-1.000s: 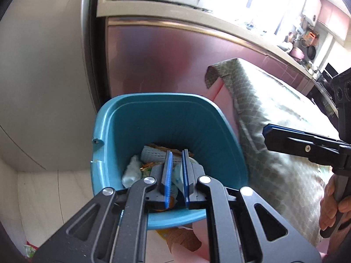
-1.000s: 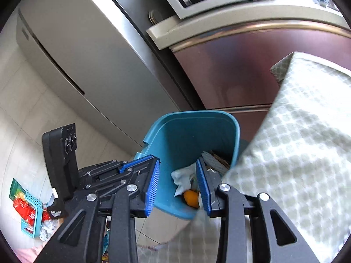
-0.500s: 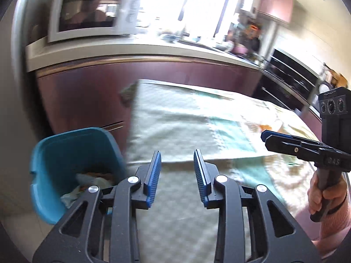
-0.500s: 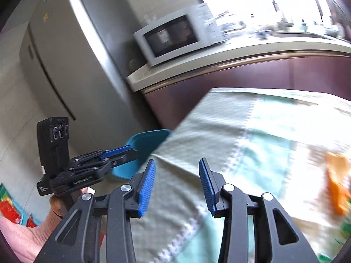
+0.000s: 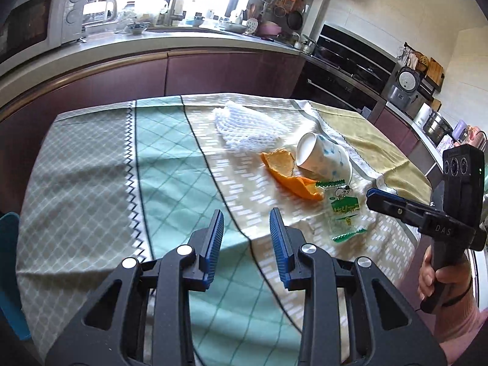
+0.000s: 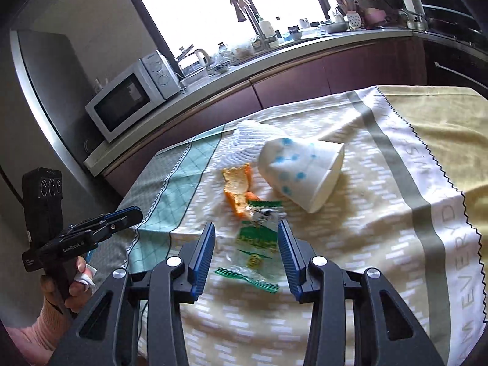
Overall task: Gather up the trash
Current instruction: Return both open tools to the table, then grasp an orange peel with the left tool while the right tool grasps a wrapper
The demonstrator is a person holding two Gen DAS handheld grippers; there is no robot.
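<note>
Trash lies on the cloth-covered table (image 5: 106, 167): a white foam net (image 5: 244, 125), a tipped white paper cup with blue dots (image 5: 323, 160), orange peel (image 5: 283, 167) and a clear green-printed wrapper (image 5: 344, 213). My left gripper (image 5: 245, 213) is open and empty above bare cloth, left of the peel. My right gripper (image 6: 246, 225) is open just above the wrapper (image 6: 259, 244), which lies on the cloth between its fingers, unpressed. Beyond it are the peel (image 6: 238, 186), cup (image 6: 302, 170) and net (image 6: 244, 146). Each view shows the other gripper (image 5: 375, 195) (image 6: 134, 212) held by a hand.
The blue bin (image 5: 9, 259) shows only as a sliver at the table's left end. A kitchen counter with a microwave (image 6: 131, 97), tap and dishes runs behind the table. An oven and a rice cooker (image 5: 402, 88) stand at the right.
Both grippers swung away from the blue bin to above the table. The left jaws went from nearly shut to open. The bin slid off to the left edge of view.
</note>
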